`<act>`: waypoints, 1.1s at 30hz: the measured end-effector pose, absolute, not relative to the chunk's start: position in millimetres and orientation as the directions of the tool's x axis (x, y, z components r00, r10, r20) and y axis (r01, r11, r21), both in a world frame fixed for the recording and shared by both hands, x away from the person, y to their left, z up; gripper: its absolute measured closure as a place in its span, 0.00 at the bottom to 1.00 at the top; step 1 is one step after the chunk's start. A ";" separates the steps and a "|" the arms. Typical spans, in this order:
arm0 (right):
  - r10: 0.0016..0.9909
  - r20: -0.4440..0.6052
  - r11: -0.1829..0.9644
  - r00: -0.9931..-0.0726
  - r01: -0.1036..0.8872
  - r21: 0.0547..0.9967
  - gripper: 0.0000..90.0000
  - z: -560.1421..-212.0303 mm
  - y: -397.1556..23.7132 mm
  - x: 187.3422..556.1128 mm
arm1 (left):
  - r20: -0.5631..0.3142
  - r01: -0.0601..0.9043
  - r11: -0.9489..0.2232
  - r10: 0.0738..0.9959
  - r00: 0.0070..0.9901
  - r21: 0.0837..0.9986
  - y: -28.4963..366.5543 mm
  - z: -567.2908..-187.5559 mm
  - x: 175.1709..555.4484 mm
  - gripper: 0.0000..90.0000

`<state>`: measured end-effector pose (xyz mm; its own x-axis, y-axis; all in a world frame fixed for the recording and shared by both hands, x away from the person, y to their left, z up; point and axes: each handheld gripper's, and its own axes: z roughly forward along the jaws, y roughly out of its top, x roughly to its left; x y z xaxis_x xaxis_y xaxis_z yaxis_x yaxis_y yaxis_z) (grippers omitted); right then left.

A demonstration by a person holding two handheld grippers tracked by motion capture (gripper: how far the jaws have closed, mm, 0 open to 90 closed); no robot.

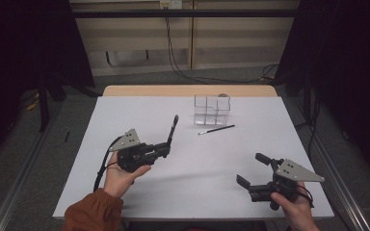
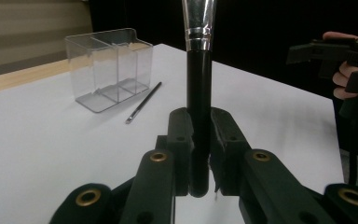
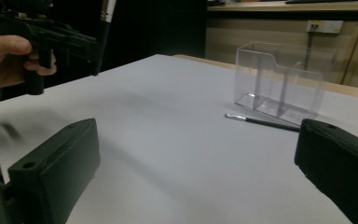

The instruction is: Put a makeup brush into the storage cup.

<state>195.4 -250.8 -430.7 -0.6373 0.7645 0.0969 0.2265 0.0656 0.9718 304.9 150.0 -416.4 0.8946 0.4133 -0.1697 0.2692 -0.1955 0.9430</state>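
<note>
I hold the left gripper with its fingers clamped on the black handle of a makeup brush, which stands upright above the tabletop, silver ferrule uppermost in the left gripper view. The clear organizer, a divided acrylic box, sits toward the far edge of the tabletop, well apart from the brush, and a thin brush lies flat just in front of it. The right gripper hangs near the right front corner with its fingers wide apart and nothing between them. The step in hand, as I judge it, is carrying the makeup brush to the organizer and lowering it into one compartment. To do this well, I keep the handle vertical and do not loosen the clamp during travel. I approach from above the rim rather than from the side, so the handle tip clears the front wall and the thin brush. I release only once the tip rests inside a compartment.
</note>
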 end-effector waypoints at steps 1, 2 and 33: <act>0.754 0.093 0.072 -0.650 0.222 0.972 0.00 -429.1 -247.5 197.1 | -0.169 0.267 -0.196 0.408 0.897 0.944 147.9 -416.5 304.3 0.88; 0.743 0.093 0.076 -0.662 0.221 0.972 0.00 -427.5 -244.4 199.2 | -0.170 0.267 -0.194 0.406 0.898 0.944 145.4 -416.6 303.6 0.88; 0.563 0.175 0.045 -0.808 0.241 0.969 0.05 -389.8 -173.2 253.6 | -0.168 0.232 -0.188 0.304 0.938 0.954 87.7 -411.1 293.2 0.88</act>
<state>253.6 -173.2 -389.8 -0.8079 0.5627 0.1750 0.2414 0.0450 0.9694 293.2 87.7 -411.1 0.9376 0.3042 -0.1683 0.2322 -0.1877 0.9544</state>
